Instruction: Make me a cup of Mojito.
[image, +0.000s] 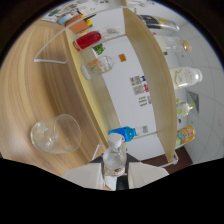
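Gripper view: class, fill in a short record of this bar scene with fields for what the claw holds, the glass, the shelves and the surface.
claw: shut on a clear bottle with a white cap
glass: clear, empty, on the wooden counter, apart from the claw and off to one side of it
shelf unit: wooden boards with a white back, beyond the claw
on the shelves: a red-filled bottle, a clear bottle with an orange cap, a blue-capped bottle
view: rolled sideways, so the shelves run lengthwise
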